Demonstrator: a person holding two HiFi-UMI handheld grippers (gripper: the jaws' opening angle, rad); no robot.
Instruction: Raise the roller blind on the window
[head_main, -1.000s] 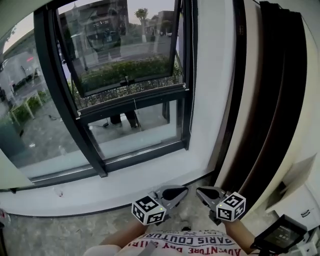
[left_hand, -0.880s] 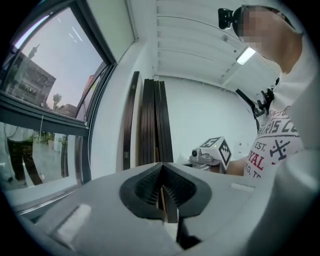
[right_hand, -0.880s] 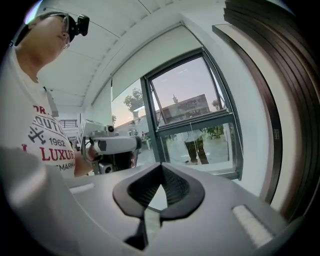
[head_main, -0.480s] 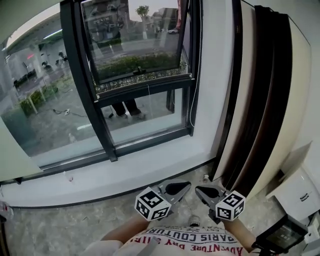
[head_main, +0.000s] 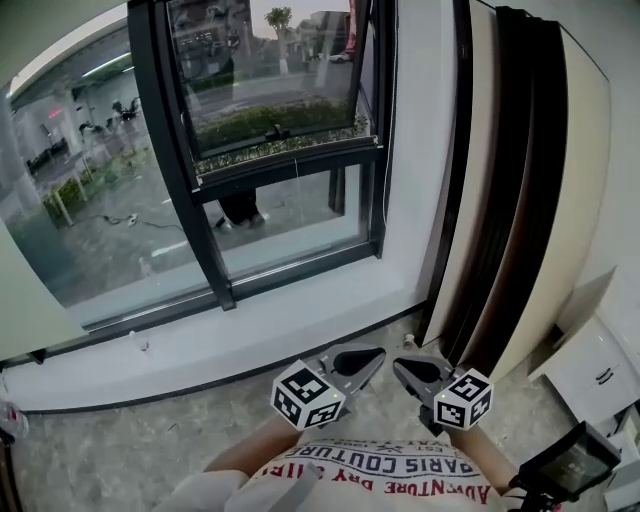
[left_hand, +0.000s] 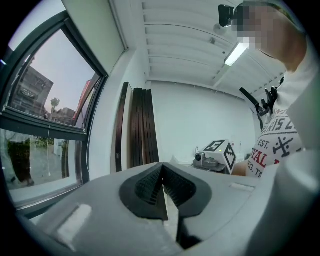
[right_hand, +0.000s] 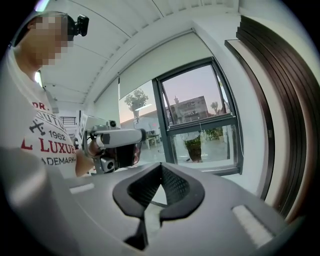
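**Roller blind up at the window top, both claws closed and empty**

In the right gripper view the pale roller blind (right_hand: 160, 60) covers only the top of the window (head_main: 280, 150); the glass below is bare. A thin cord (head_main: 385, 180) hangs down the white wall just beside the dark frame. Tall dark panels (head_main: 510, 200) stand to the right. Low by the person's shirt, well apart from the window, the left claw (head_main: 370, 356) and right claw (head_main: 405, 368) sit side by side, jaws together, holding nothing.

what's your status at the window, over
Left gripper and right gripper shut, empty, held low before the window. Roller blind looks part-down over the top, untouched. Thin cord hangs by the frame's right; nothing blocks it.
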